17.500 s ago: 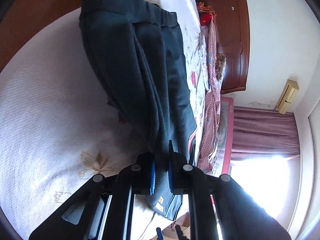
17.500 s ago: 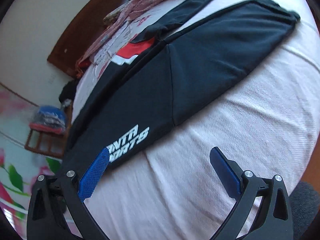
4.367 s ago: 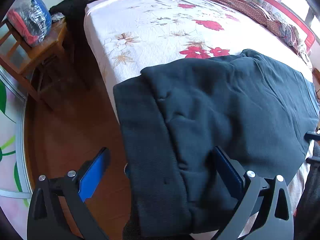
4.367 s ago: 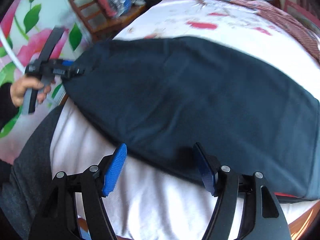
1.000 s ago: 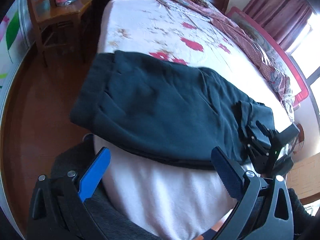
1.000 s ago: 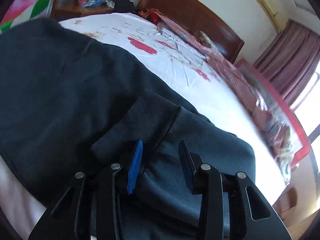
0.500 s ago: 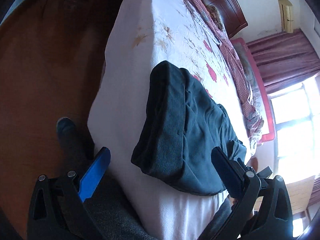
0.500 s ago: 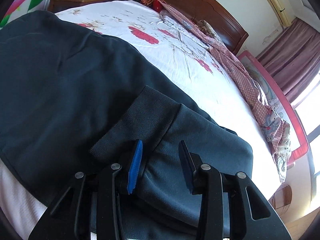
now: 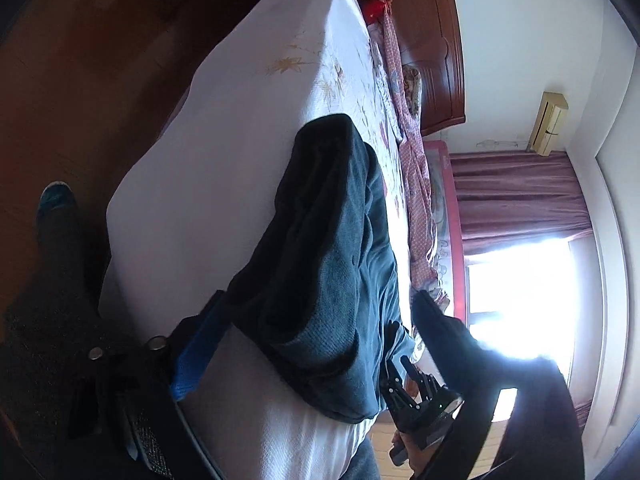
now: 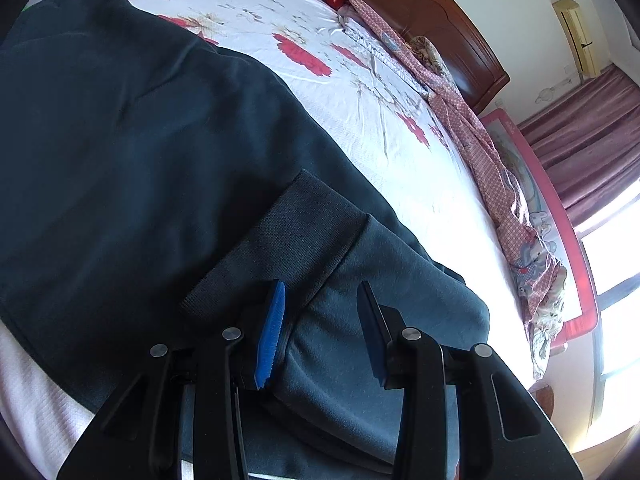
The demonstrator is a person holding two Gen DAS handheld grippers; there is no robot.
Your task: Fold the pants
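pants (image 10: 160,168) folded, dark, across lower left of frame on bed (image 10: 360,92) | right gripper (image 10: 320,332) clamped on bunched cuff end | left gripper (image 9: 288,364) closing around opposite end, not yet gripping | advice: grab all layers, lift both ends level.

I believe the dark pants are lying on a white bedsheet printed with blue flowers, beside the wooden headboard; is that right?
Not quite: the flowers on the white bedsheet are red, not blue, as the right wrist view shows. The dark pants do lie on that sheet, with the wooden headboard beyond.
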